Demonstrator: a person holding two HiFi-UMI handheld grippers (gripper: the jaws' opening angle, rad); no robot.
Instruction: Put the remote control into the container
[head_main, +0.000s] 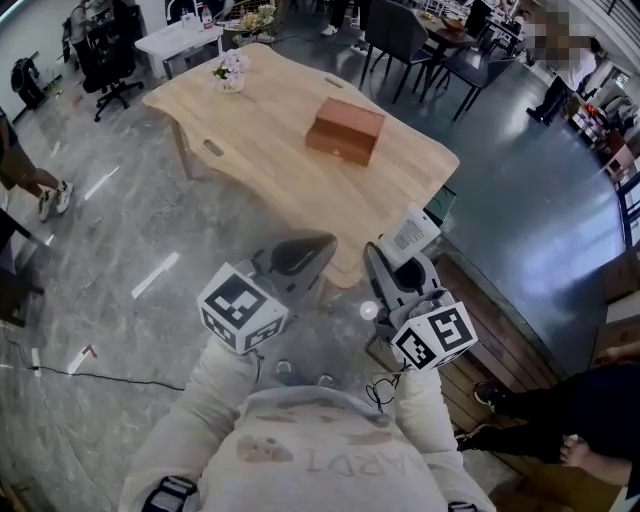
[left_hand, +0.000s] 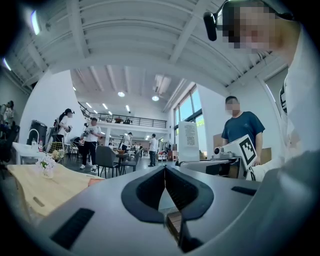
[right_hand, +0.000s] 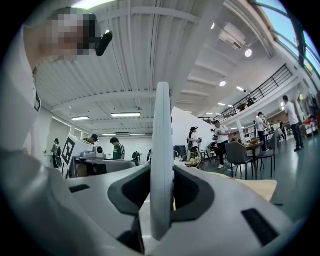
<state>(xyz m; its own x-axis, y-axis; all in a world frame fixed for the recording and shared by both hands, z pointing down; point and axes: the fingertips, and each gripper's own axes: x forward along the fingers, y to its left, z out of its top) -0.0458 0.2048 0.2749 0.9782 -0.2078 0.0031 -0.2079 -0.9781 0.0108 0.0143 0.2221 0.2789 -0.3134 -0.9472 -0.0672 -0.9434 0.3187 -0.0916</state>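
A white remote control (head_main: 411, 234) stands edge-on between the pads of my right gripper (head_main: 396, 262), which is shut on it. In the right gripper view the remote control (right_hand: 162, 150) rises as a tall white slab between the jaws. My left gripper (head_main: 314, 246) is just to its left and is shut, its pads (left_hand: 150, 187) meeting at the tip on nothing. Both grippers point level just short of the near edge of the wooden table (head_main: 250, 140). The container, a brown box (head_main: 345, 130), sits on the table beyond them, with its lid down.
A small vase of flowers (head_main: 231, 72) stands at the table's far left corner. Dark chairs (head_main: 400, 35) and a white table (head_main: 180, 40) lie beyond. People stand around the room; someone's legs (head_main: 560, 410) reach in at the right over a wooden platform (head_main: 500, 340).
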